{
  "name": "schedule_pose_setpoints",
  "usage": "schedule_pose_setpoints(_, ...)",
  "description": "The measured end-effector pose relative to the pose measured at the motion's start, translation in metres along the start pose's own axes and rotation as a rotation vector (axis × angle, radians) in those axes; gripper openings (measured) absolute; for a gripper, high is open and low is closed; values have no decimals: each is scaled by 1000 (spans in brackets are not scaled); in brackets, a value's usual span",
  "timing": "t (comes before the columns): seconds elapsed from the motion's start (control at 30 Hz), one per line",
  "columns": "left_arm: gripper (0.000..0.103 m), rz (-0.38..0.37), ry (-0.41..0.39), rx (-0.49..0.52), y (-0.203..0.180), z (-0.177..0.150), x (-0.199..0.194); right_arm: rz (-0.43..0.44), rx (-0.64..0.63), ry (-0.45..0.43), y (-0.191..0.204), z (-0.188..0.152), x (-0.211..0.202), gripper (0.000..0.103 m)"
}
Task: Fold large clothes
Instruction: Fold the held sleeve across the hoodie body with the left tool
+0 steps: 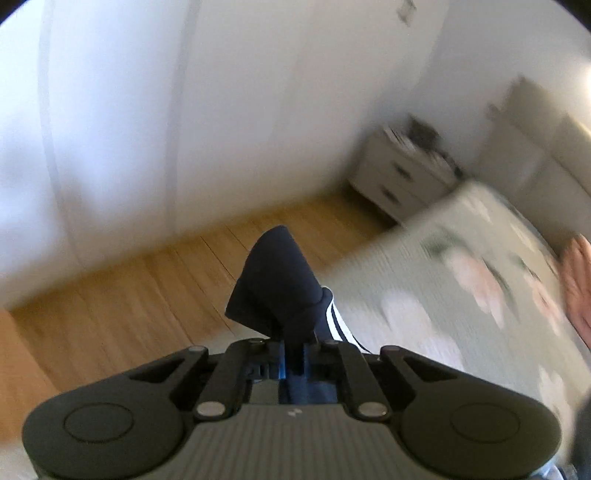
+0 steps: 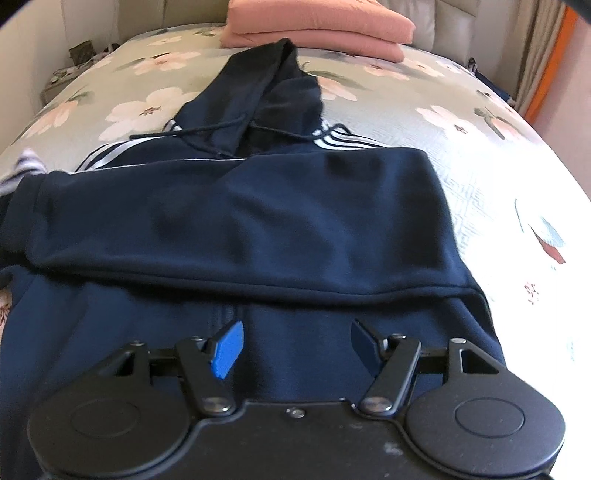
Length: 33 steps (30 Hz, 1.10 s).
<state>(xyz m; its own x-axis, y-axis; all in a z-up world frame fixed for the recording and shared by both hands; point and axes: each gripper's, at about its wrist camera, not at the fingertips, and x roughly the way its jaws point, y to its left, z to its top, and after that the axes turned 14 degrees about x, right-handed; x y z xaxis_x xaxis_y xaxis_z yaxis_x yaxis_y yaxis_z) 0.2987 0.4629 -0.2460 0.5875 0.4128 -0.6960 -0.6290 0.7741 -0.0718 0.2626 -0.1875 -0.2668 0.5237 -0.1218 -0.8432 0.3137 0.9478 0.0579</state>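
folding sleeves: our left hand-held gripper (image 1: 293, 354) pinches the navy hoodie's (image 2: 258, 221) left sleeve cuff (image 1: 275, 284) off the bed (image 2: 480, 155) edge. right hand-held gripper (image 2: 295, 345) spread, empty, over the hem. next, we judge: carry cuff across chest, release.

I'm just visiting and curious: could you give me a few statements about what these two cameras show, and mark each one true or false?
1. The left gripper is clamped on dark cloth with white stripes. True; it is the hoodie's sleeve.
2. The right gripper is squeezing the navy hoodie. False; its jaws stand open above the cloth.
3. The hoodie lies on a bare wooden table. False; it lies on a floral bedspread.
4. Folded pink clothes sit beyond the hood. True.
5. One sleeve is already folded across the hoodie's body. True.
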Motion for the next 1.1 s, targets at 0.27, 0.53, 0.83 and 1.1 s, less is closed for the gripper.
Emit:
schedule_pose_setpoints(0.27, 9, -42, -163, 240, -46, 35, -64, -13, 49, 17, -31, -11, -10, 78)
schedule_pose_setpoints(0.53, 10, -437, -337, 568, -227, -23, -164, -83, -23, -57, -61, -10, -27, 81)
schedule_pose_setpoints(0.83, 17, -764, -327, 821, -402, -155, -238, -29, 15, -133, -99, 40, -51, 81)
schedule_pose_setpoints(1.1, 48, -757, 10, 980, -410, -252, -166, 68, -149, -71, -91, 50, -5, 82)
